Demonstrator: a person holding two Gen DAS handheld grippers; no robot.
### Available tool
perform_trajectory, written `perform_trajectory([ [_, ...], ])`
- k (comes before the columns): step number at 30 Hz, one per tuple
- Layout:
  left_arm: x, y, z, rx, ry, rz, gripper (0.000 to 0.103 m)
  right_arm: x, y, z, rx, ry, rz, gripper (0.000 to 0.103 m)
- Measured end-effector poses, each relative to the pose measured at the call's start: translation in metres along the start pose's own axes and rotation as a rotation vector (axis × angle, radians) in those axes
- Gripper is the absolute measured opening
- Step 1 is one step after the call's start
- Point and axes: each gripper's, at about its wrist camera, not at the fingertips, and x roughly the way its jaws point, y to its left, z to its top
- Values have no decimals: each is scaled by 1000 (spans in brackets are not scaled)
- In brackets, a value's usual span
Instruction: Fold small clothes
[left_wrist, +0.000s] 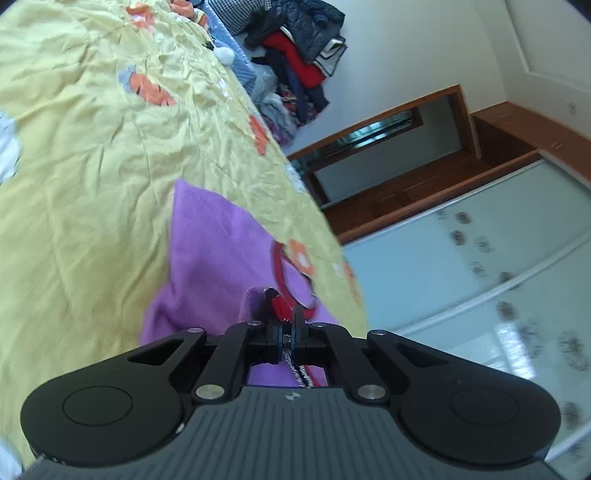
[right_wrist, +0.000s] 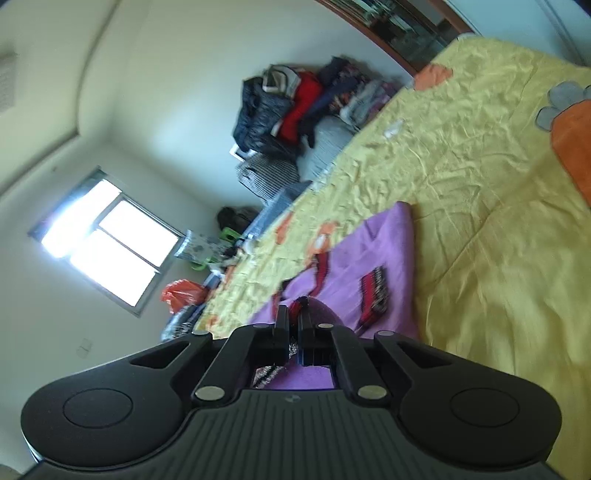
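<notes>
Over the bedspread (left_wrist: 92, 155), left gripper (left_wrist: 287, 321), right gripper (right_wrist: 292, 317), both clamping purple garment (left_wrist: 207, 251)

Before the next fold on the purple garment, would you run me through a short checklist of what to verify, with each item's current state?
1. Left gripper shut on the purple garment: ok, red trim is pinched between its jaws.
2. Right gripper shut on the same garment: ok.
3. Far end of the garment lying on the yellow bedsheet: ok.
4. Sheet beyond the garment free for the fold: ok.
5. Garment smooth, without a hidden crease underneath: cannot tell.
6. Clothes pile away from the working area: ok.
</notes>
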Motion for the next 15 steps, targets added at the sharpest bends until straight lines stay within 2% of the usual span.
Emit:
perform_trajectory([
  [9,65,7,37,-13,33,59,3,64,-25,39,52,37,-45,4],
  [15,105,8,66,-26,60,114,3,103,-45,69,86,63,-105,4],
])
